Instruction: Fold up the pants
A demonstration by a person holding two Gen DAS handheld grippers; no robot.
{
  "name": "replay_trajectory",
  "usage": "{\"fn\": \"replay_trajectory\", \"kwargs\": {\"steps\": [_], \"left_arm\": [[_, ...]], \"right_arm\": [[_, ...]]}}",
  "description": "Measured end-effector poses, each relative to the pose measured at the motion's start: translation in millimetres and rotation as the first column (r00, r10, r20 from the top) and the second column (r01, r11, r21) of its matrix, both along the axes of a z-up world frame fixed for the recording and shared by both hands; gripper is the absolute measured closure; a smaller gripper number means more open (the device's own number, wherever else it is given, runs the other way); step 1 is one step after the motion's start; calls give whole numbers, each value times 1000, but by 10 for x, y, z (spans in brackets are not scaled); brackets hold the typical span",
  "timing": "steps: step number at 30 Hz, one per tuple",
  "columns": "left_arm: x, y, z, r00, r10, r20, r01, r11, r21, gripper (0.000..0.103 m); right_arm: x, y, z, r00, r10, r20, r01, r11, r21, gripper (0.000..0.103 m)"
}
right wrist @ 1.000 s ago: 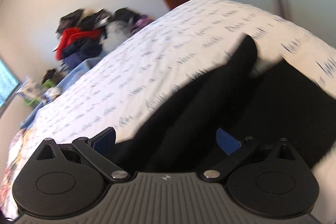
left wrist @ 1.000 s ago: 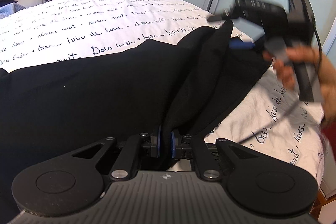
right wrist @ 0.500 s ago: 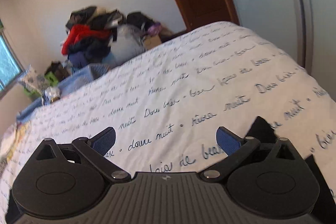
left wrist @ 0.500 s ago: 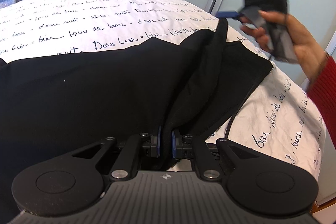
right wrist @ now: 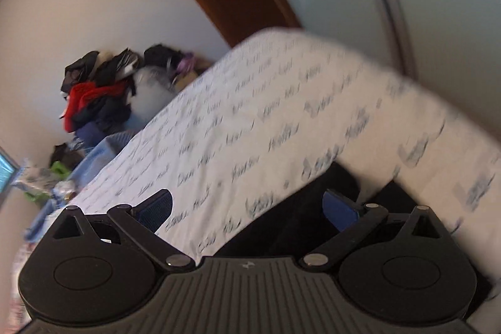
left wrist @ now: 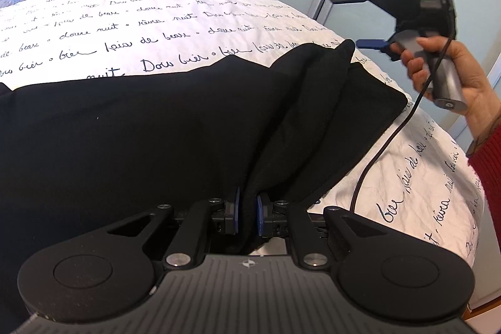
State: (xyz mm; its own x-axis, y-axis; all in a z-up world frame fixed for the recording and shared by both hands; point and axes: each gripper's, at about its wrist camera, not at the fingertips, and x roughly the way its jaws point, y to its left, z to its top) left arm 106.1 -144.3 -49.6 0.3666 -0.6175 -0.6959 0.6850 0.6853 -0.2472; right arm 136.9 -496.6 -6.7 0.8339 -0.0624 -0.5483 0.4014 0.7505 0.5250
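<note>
Black pants (left wrist: 156,146) on bed (left wrist: 188,17), long axis running ahead from left tool (left wrist: 246,215) pinching their near edge; right tool (right wrist: 247,208), spread, empty, hovers above far corner.

Left claw (left wrist: 246,215) pinching black pants (left wrist: 141,127).

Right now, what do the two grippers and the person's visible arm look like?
Both grippers, the left gripper and the right gripper, are matte black, with ribbed bodies, two round discs, silver pivot bolts, a small emblem and blue finger pads. The left view shows the right one's grey handle trailing a black cable, gripped by a bare hand with a red ribbed sleeve.
</note>
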Motion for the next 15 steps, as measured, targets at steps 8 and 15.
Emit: {"fn": "replay_trajectory", "kwargs": {"steps": [8,15], "left_arm": [[-7,11,-16,1000,-4,6,4,1000,-7,84],[20,20,-9,1000,5,-13,-6,1000,-12,83]], "right_arm": [[2,-45,-500,989,122,-86,-86,934,346,0],[878,265,-86,943,332,26,-332,930,157,0]]}}
